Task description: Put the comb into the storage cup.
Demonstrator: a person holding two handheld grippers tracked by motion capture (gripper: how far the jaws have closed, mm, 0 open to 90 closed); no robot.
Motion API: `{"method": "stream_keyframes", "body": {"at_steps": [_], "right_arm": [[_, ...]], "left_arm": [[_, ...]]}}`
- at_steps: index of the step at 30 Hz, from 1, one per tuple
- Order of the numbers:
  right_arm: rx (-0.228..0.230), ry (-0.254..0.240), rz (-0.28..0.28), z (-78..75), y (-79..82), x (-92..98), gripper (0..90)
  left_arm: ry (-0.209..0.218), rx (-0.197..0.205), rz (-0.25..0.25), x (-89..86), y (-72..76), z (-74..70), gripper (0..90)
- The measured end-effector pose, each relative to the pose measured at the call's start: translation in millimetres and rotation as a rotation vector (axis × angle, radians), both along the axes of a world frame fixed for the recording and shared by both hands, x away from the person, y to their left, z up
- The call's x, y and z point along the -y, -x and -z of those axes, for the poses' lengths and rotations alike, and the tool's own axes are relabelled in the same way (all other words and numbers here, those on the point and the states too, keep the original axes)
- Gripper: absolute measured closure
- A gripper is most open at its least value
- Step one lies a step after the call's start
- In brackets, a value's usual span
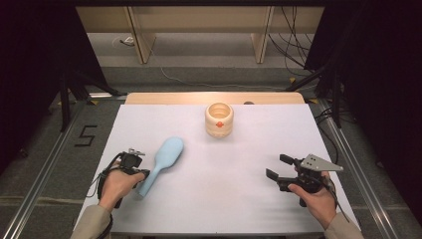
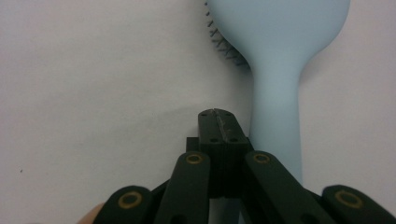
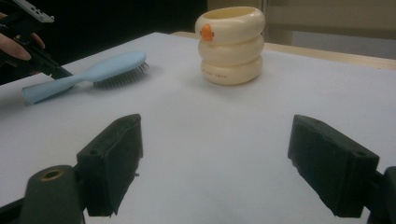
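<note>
A light blue hairbrush (image 1: 164, 157) lies bristles down on the white table sheet (image 1: 224, 199), its handle pointing toward the near left. My left gripper (image 1: 143, 174) is shut with nothing between its jaws, and its tip rests right beside the handle's left side. In the left gripper view the closed jaws (image 2: 218, 119) stand just left of the hairbrush (image 2: 275, 70) handle. My right gripper (image 1: 277, 167) hovers open at the near right. In the right gripper view its wide-apart jaws (image 3: 217, 140) face the hairbrush (image 3: 93, 72), the left gripper (image 3: 56, 70) and a cream ribbed cup (image 3: 231, 44).
The cream cup (image 1: 219, 119), with an orange mark on its side, stands upright at the back middle of the sheet. A wooden table edge (image 1: 214, 97) runs behind it. Dark stands and cables flank the table on both sides.
</note>
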State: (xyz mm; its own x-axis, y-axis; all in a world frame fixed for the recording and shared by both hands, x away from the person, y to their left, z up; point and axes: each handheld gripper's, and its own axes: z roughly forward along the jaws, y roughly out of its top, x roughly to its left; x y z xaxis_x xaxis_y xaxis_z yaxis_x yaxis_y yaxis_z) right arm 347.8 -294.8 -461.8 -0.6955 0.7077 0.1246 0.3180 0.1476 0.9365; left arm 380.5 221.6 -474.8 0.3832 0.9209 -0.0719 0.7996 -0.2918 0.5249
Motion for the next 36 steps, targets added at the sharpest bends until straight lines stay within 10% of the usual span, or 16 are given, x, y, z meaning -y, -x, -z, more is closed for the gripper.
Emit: {"method": "stream_keyframes", "body": {"at_steps": [6,17,24,36], "right_arm": [[-0.001,-0.001,-0.002,0.1,0.0,0.3,18.7],[-0.008,0.002,-0.003,0.9,-0.5,-0.1,18.7],[-0.016,0.003,-0.002,1.5,-0.8,-0.3,18.7],[-0.014,0.006,0.001,1.5,-1.2,-0.3,18.7]], "left_arm": [[-0.032,0.085,0.049,-2.9,2.4,-12.2,78.3],[0.047,0.161,0.12,6.5,6.8,-30.9,14.4],[0.011,0.165,0.154,17.7,5.6,-24.7,0.0],[-0.077,0.088,0.155,27.1,-1.8,-16.7,4.3]]}}
